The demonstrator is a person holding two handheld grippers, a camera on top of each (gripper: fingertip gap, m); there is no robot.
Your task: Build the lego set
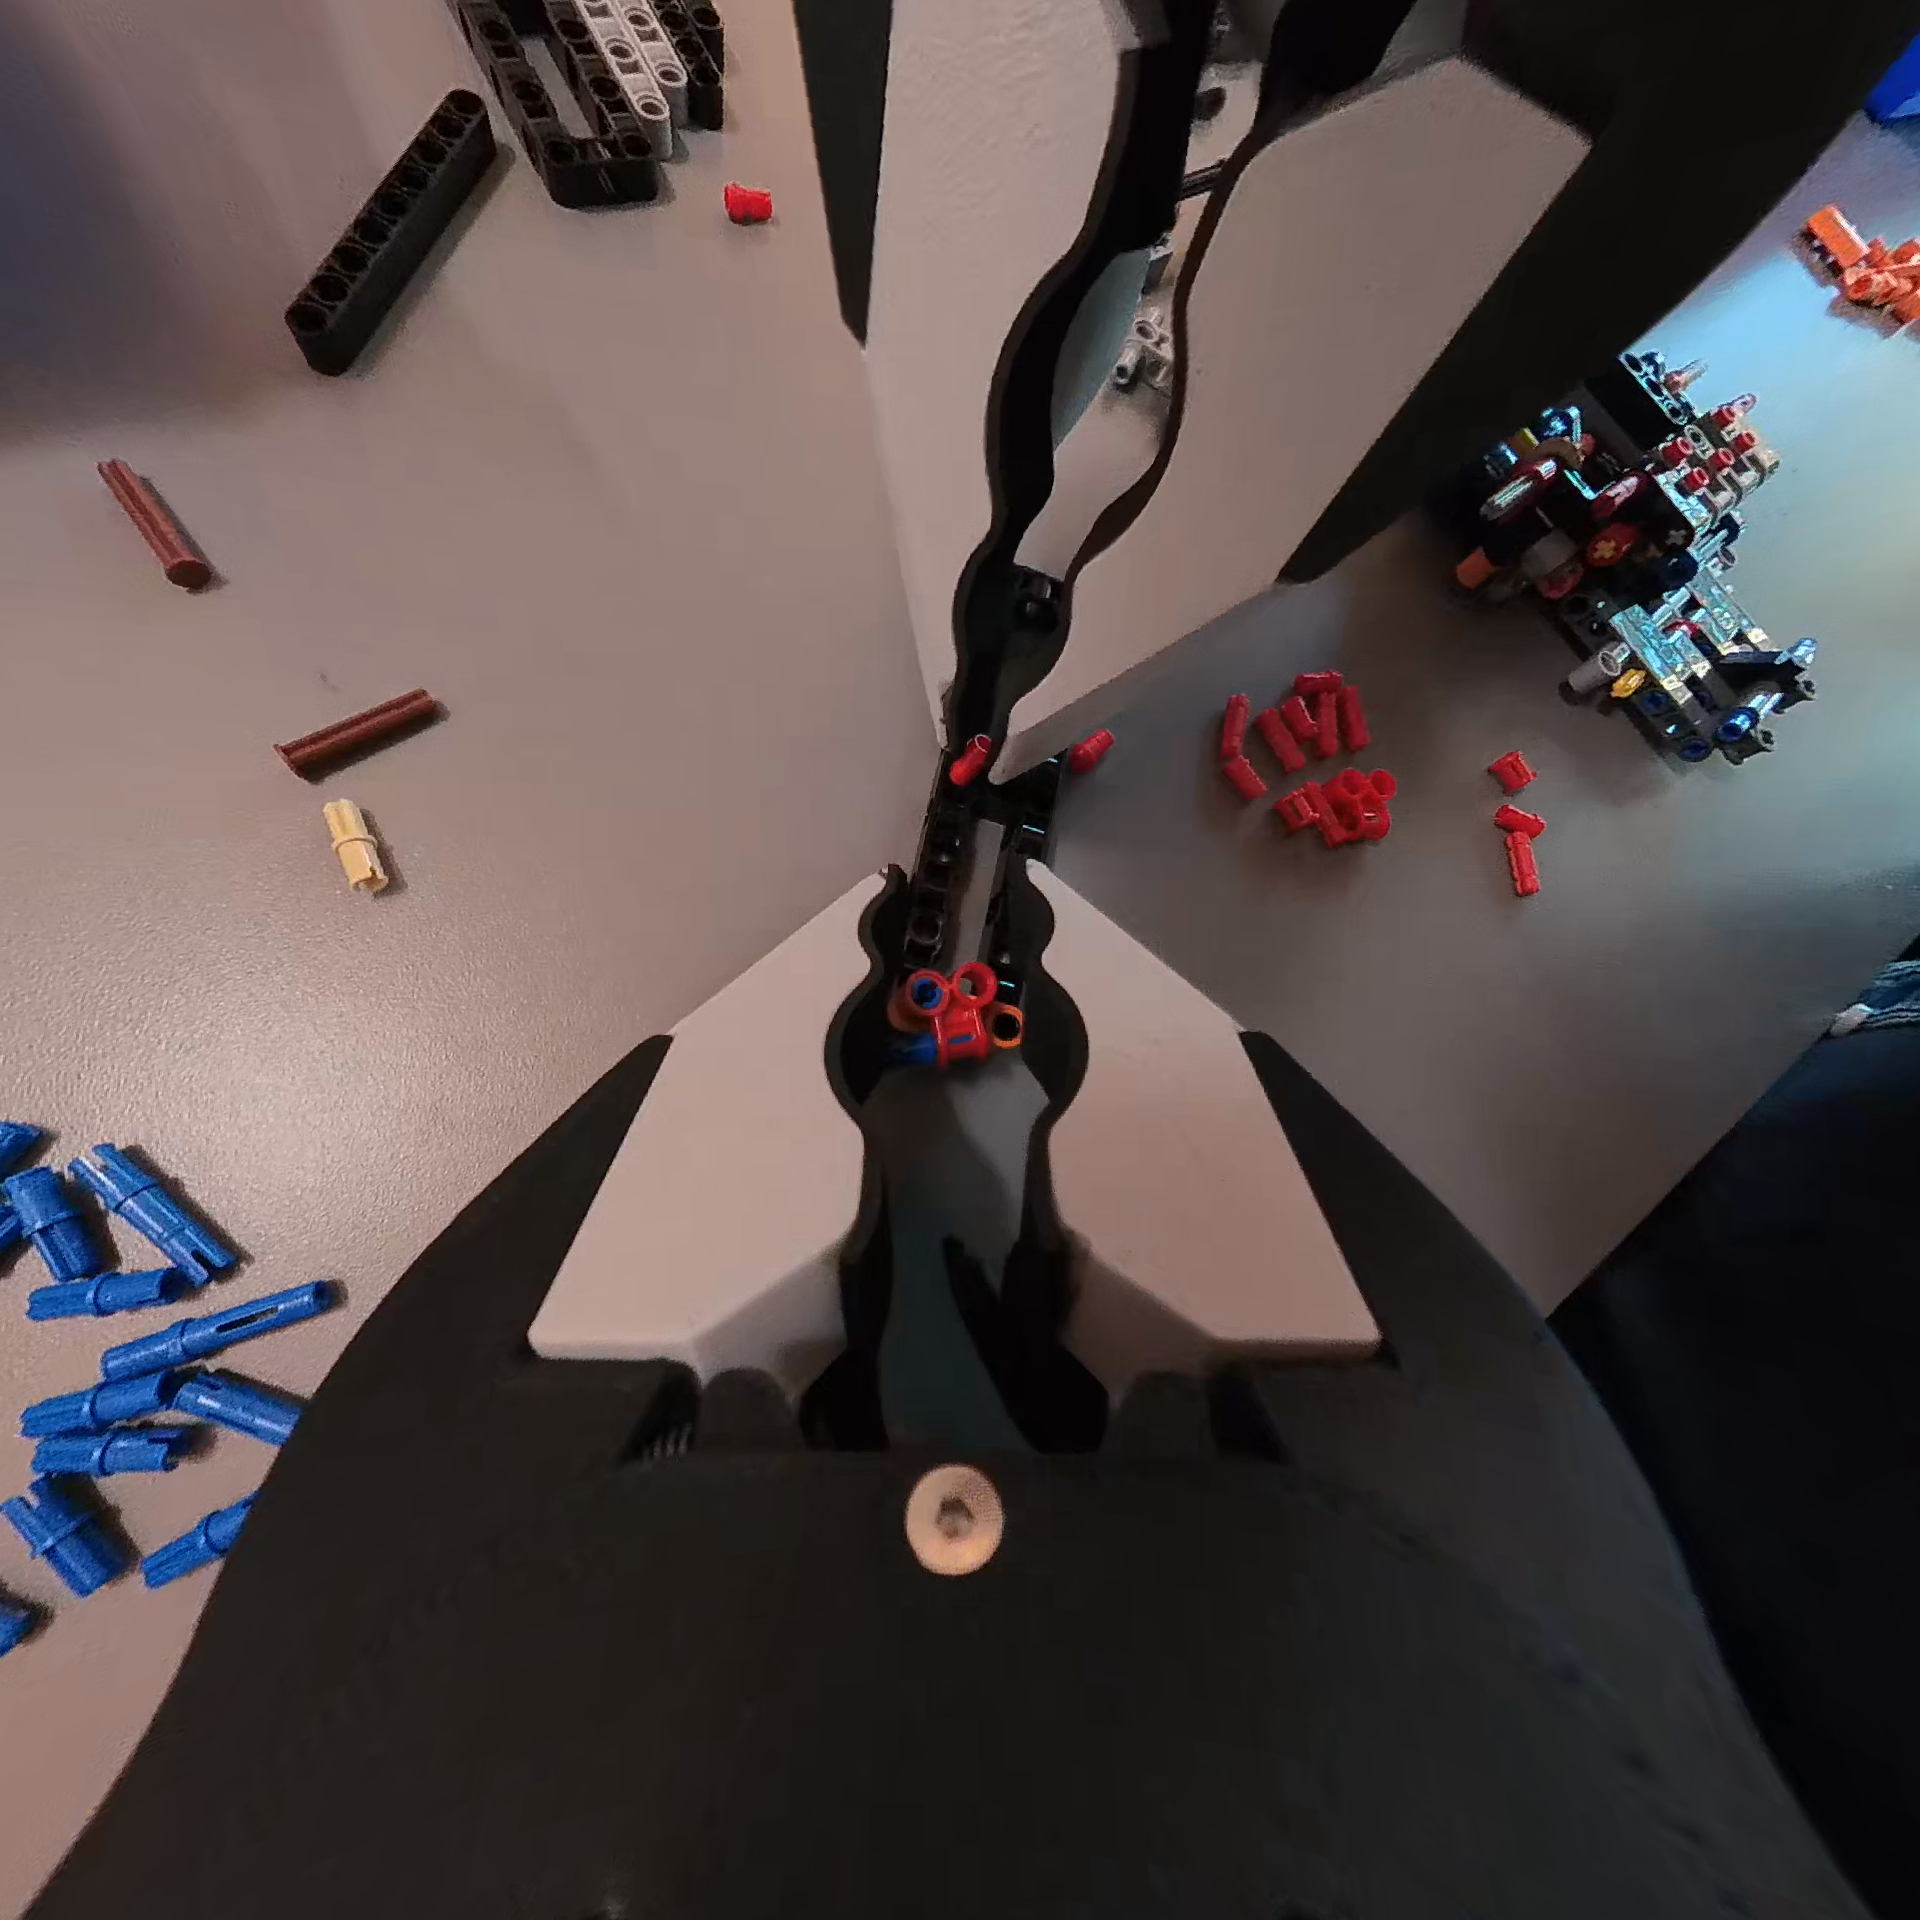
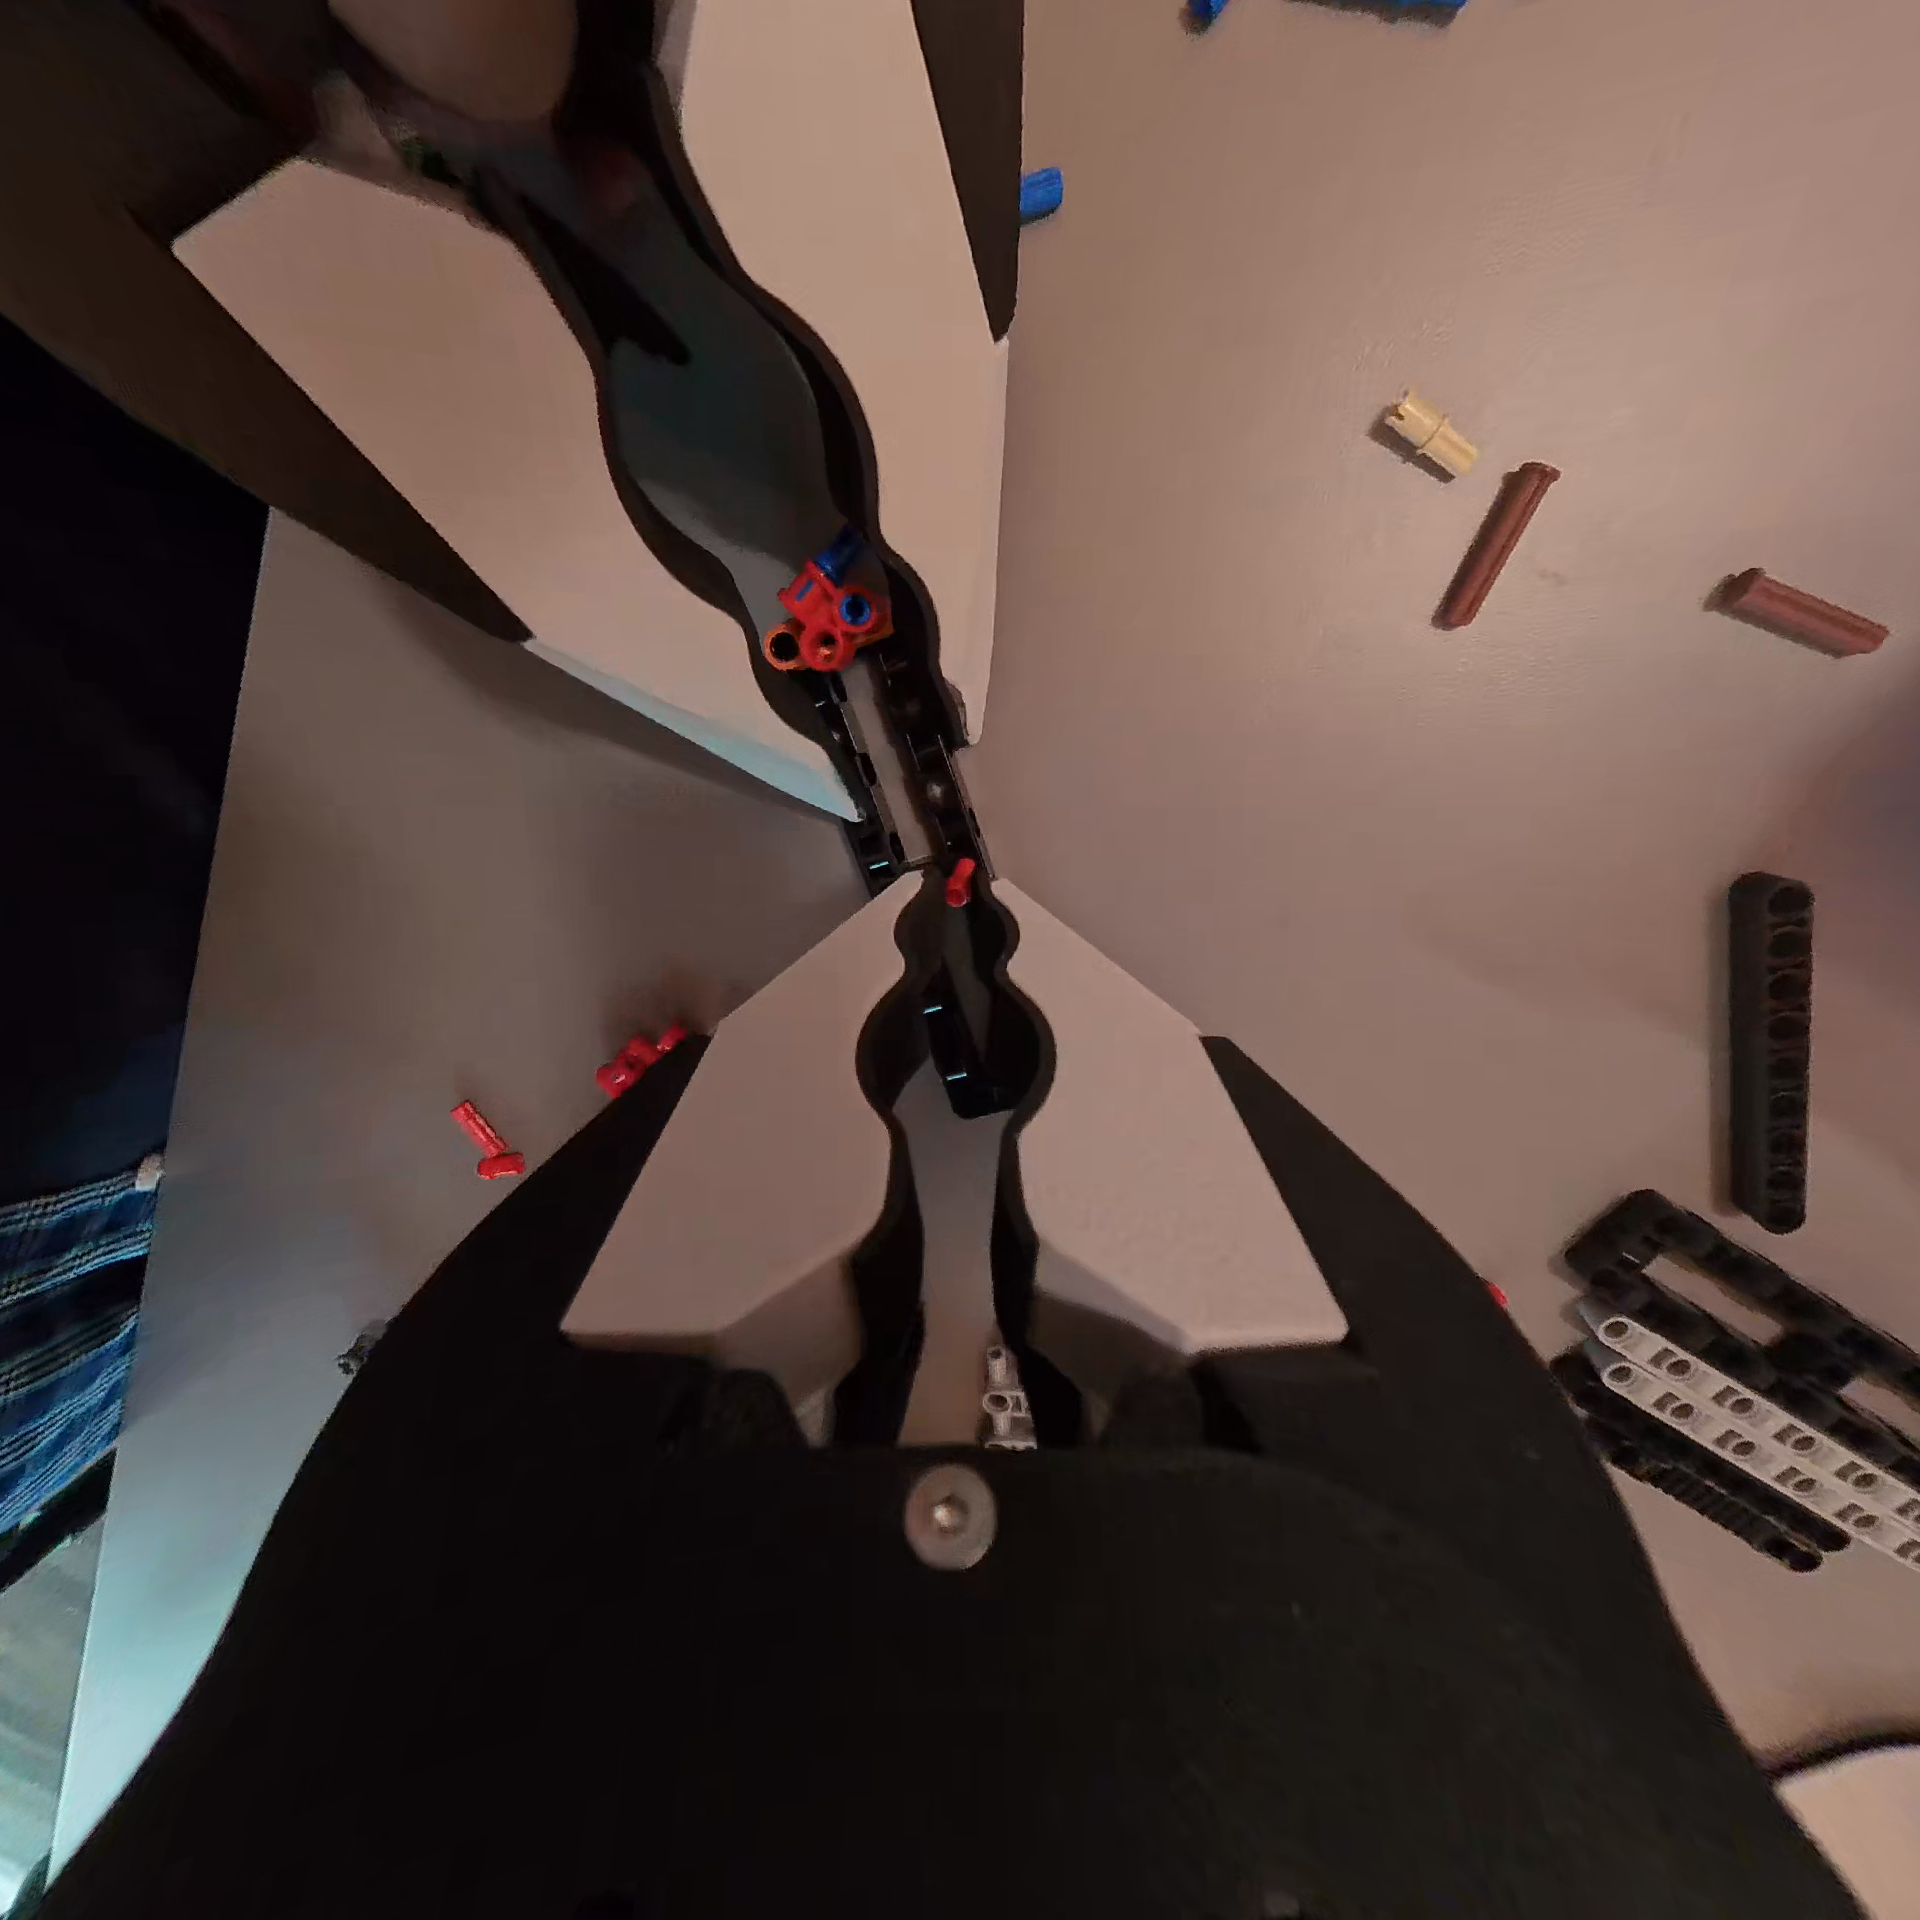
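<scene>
My left gripper (image 1: 961,894) is shut on a black lego frame (image 1: 940,883), held above the table. A cluster of red, blue and orange connectors (image 1: 961,1013) sits on the frame's near end, between my fingers. My right gripper (image 2: 956,902) meets it tip to tip and is shut on a small red pin (image 2: 958,881), which touches the frame's far end (image 2: 914,769). The pin also shows in the left wrist view (image 1: 971,758). A black part (image 2: 961,1060) sits in the hollow between the right fingers.
On the grey table lie blue pins (image 1: 114,1351), a pile of red pins (image 1: 1309,758), two brown axles (image 1: 358,732), a tan pin (image 1: 355,844), a long black beam (image 1: 390,234) and stacked beams (image 1: 603,83). A built assembly (image 1: 1642,561) stands near the right table edge. The grippers are tip to tip, or close to it.
</scene>
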